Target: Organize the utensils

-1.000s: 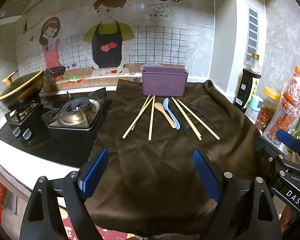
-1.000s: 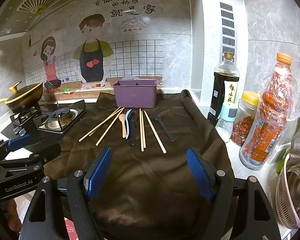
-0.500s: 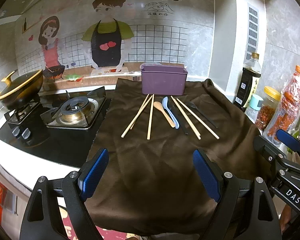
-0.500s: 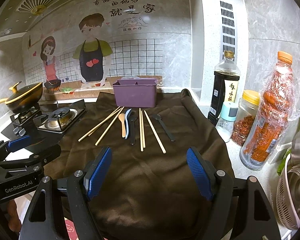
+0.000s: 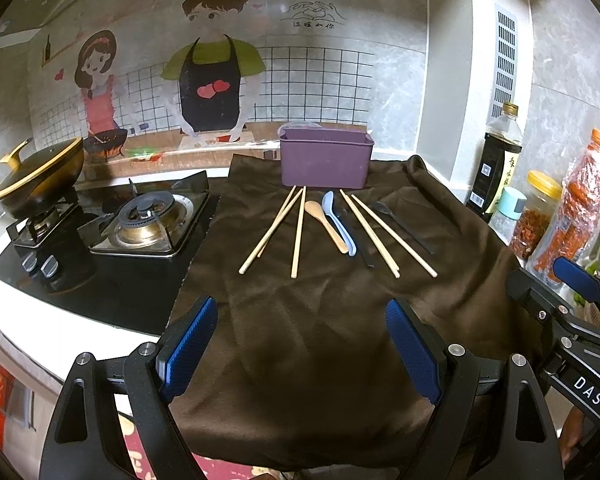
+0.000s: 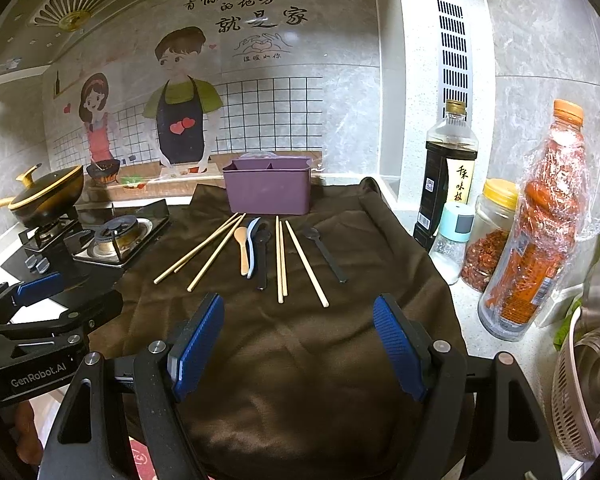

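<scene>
On a brown cloth (image 5: 320, 320) lie several wooden chopsticks (image 5: 299, 232), a wooden spoon (image 5: 328, 228), a light blue spoon (image 5: 338, 220) and two black spoons (image 5: 404, 226). Behind them stands a purple utensil box (image 5: 325, 162), also seen in the right wrist view (image 6: 269, 190) with its dividers showing. My left gripper (image 5: 300, 344) hangs open over the cloth's near edge, holding nothing. My right gripper (image 6: 298, 340) is open too, just short of the chopstick ends (image 6: 280, 280). Each gripper shows at the edge of the other's view.
A gas stove (image 5: 140, 220) with a black and gold pot (image 5: 40, 180) sits on the left. On the right stand a soy sauce bottle (image 6: 446, 176), a small shaker (image 6: 454, 240), a chili jar (image 6: 490, 236), a wrapped orange bottle (image 6: 540, 232) and steel bowls (image 6: 592, 380).
Both views have shifted very slightly; the utensils sit a touch higher in the left wrist view. Nothing has been gripped or moved.
</scene>
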Available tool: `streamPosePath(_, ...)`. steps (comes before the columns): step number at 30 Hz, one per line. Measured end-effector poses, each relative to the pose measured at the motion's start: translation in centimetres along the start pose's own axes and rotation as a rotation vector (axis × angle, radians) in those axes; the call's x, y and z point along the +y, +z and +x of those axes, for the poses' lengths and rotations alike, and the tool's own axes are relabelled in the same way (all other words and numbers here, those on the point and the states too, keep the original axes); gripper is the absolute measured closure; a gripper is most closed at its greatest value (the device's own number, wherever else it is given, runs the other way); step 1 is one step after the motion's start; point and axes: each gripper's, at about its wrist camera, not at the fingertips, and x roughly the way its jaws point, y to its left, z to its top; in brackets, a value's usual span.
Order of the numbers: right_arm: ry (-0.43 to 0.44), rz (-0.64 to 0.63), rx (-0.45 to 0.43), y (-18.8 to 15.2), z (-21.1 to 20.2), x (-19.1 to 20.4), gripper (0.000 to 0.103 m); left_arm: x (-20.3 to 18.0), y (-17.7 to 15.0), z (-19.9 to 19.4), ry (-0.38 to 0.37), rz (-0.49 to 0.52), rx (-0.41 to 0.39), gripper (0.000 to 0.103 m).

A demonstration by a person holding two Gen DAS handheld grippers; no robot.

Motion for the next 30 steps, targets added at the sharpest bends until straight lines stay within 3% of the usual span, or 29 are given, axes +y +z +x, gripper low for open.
streamPosePath(17, 0.001, 0.002, 0.004, 0.0, 0.3, -0.3, 0.028, 0.0, 0.2, 1.0, -0.021, -0.024, 0.030, 0.017)
streamPosePath(24, -0.004, -0.006, 0.024, 0.1, 2.1, -0.8, 0.028, 0.7, 1.0, 2.6, -0.038, -0.018, 0.065, 0.017)
streamPosePath(30, -0.017, -0.028, 0.053, 1.2, 4.5, -0.5, 0.028, 1.7, 2.3, 5.2, -0.102, -0.011, 0.101, 0.017)
